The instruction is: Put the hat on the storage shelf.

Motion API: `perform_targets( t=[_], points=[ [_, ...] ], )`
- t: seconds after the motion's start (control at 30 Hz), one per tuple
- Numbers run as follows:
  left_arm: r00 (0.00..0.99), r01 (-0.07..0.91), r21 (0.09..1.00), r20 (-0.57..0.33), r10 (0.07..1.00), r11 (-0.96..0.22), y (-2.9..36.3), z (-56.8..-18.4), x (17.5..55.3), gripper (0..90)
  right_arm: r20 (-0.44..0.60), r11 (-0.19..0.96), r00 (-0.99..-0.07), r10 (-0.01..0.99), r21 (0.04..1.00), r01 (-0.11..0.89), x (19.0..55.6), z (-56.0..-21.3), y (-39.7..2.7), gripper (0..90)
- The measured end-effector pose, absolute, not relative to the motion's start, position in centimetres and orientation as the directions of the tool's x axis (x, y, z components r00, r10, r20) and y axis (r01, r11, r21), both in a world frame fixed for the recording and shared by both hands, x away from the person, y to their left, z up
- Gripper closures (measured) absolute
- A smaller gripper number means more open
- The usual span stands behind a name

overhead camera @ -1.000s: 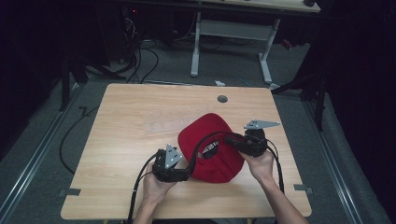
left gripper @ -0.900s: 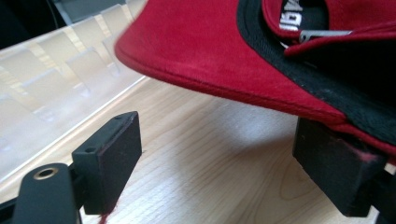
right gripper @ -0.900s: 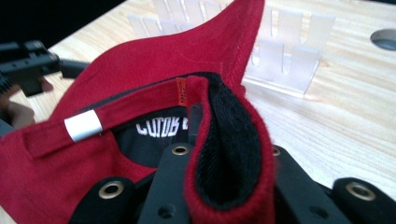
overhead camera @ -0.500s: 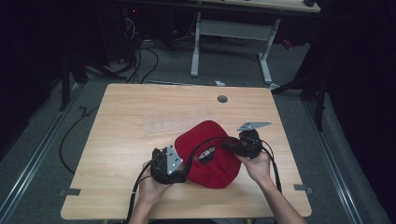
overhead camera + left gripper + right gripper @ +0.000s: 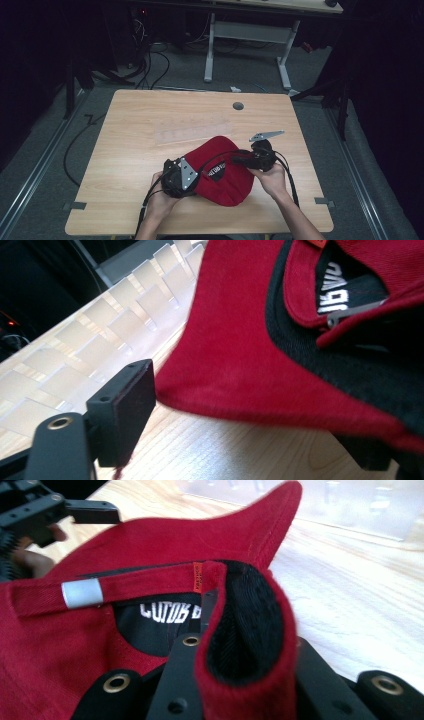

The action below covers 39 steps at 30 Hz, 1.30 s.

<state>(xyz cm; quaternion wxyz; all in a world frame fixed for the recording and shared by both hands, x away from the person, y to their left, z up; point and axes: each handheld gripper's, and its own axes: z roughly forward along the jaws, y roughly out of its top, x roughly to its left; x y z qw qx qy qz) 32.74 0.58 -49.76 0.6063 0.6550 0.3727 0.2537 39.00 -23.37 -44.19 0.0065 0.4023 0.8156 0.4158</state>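
A red cap (image 5: 225,172) with a black lining lies upside down on the wooden table (image 5: 130,130), a white-lettered label inside it. My right gripper (image 5: 234,160) comes in from the right and is shut on the cap's back rim; a fold of red fabric (image 5: 240,670) stands pinched between its jaws beside the strap's metal tip (image 5: 82,592). My left gripper (image 5: 196,181) sits at the cap's left edge. Its jaws have just been closing, with the cap's red edge (image 5: 240,340) lying across the gap. The left pad (image 5: 125,405) stands just clear of the fabric.
A clear ridged plastic strip (image 5: 192,132) lies flat on the table beyond the cap, close to the left gripper (image 5: 100,325). A round cable hole (image 5: 238,106) sits near the far edge. Desk legs and cables stand on the floor behind.
My right gripper has edged left with the cap's rim in it, and the cap's far side now sits lower and flatter. The left hand has stayed where it was.
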Motion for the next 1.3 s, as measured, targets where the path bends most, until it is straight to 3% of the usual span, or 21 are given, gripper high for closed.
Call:
perform_targets(
  t=[0.1,0.27,0.43,0.6,0.63,0.77,0.87,1.07,1.3],
  points=[
    [0.618,0.165,0.986,-0.093,0.781,-0.013,0.1,-49.7,32.4,30.8,0.329,0.338,-0.688,0.646,0.685,0.645,38.8,-44.2,-22.8,82.5],
    [0.645,0.186,0.983,-0.121,0.754,-0.001,0.6,-49.3,32.2,42.9,0.338,0.334,-0.696,0.634,0.692,0.640,38.9,-44.2,-22.8,82.0],
    [0.690,0.245,0.969,-0.204,0.695,0.041,0.7,-47.8,31.9,64.9,0.346,0.313,-0.707,0.617,0.716,0.623,38.8,-43.8,-23.1,79.1],
    [0.720,0.249,0.969,-0.183,0.669,-0.003,0.4,-46.8,31.7,74.2,0.351,0.298,-0.703,0.618,0.724,0.623,38.9,-43.5,-23.5,74.8],
    [0.720,0.249,0.969,-0.183,0.669,-0.003,0.4,-46.8,31.7,75.7,0.351,0.298,-0.703,0.618,0.724,0.623,38.9,-43.5,-23.5,74.8],
    [0.731,0.279,0.960,-0.202,0.652,-0.016,0.2,-46.4,31.7,79.1,0.319,0.278,-0.696,0.643,0.750,0.600,38.7,-43.1,-23.9,59.1],
    [0.731,0.287,0.957,-0.200,0.652,-0.028,0.1,-46.5,31.7,81.0,0.314,0.235,-0.683,0.660,0.777,0.584,38.7,-42.6,-24.7,53.1],
    [0.723,0.305,0.952,-0.241,0.647,0.013,0.5,-46.3,31.9,83.3,0.296,0.145,-0.647,0.703,0.831,0.537,38.1,-41.4,-26.7,47.5],
    [0.712,0.315,0.949,-0.247,0.658,0.016,0.8,-46.4,32.1,83.3,0.259,0.115,-0.633,0.730,0.866,0.487,37.2,-41.1,-27.4,41.6]
  ],
)
